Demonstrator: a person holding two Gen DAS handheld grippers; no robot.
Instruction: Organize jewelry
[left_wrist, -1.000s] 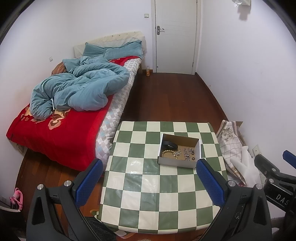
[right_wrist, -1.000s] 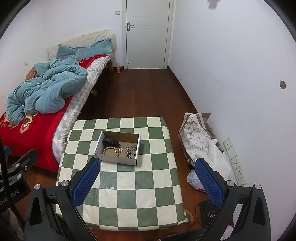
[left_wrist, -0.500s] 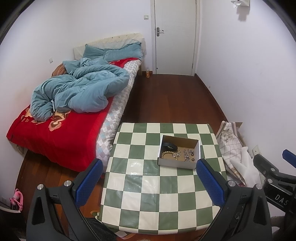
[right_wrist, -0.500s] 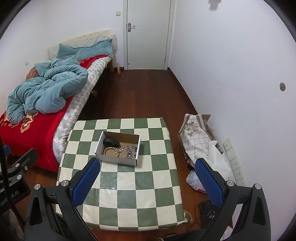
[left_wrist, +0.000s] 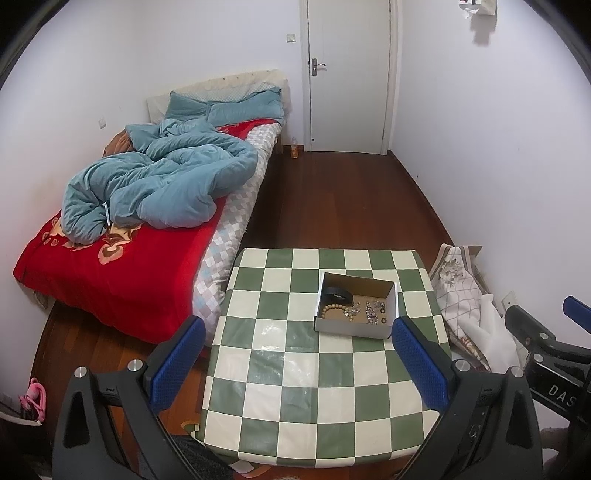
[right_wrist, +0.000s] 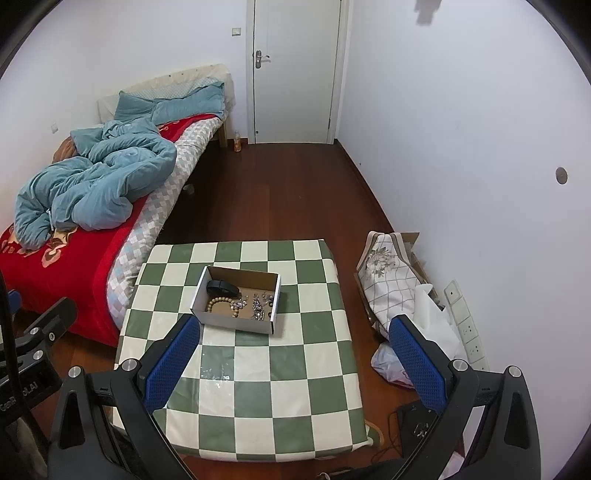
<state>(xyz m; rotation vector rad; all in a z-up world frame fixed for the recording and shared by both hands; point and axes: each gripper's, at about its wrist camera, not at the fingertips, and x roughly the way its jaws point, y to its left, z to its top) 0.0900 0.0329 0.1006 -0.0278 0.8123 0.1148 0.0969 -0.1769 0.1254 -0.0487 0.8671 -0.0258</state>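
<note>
A shallow cardboard box (left_wrist: 354, 328) (right_wrist: 236, 320) sits on the far half of a green-and-white checked table (left_wrist: 295, 373) (right_wrist: 258, 369). Inside lie a black band (left_wrist: 337, 293) (right_wrist: 221, 287), a tan bead bracelet (left_wrist: 330, 309) (right_wrist: 218, 303) and several small silvery pieces (left_wrist: 373, 308) (right_wrist: 258, 306). My left gripper (left_wrist: 295, 360) is open, high above the table's near side, with nothing between its blue pads. My right gripper (right_wrist: 293, 360) is open too, also well short of the box and holding nothing.
A bed (left_wrist: 122, 266) with a red cover and a blue quilt (left_wrist: 159, 188) runs along the table's left. Cloth and plastic bags (right_wrist: 399, 291) lie by the right wall near sockets (right_wrist: 463, 325). Dark wood floor leads to a closed white door (right_wrist: 295, 70).
Both views have drifted slightly, so the table and box sit a little lower in frame. The box, its contents and both grippers' openings are unchanged.
</note>
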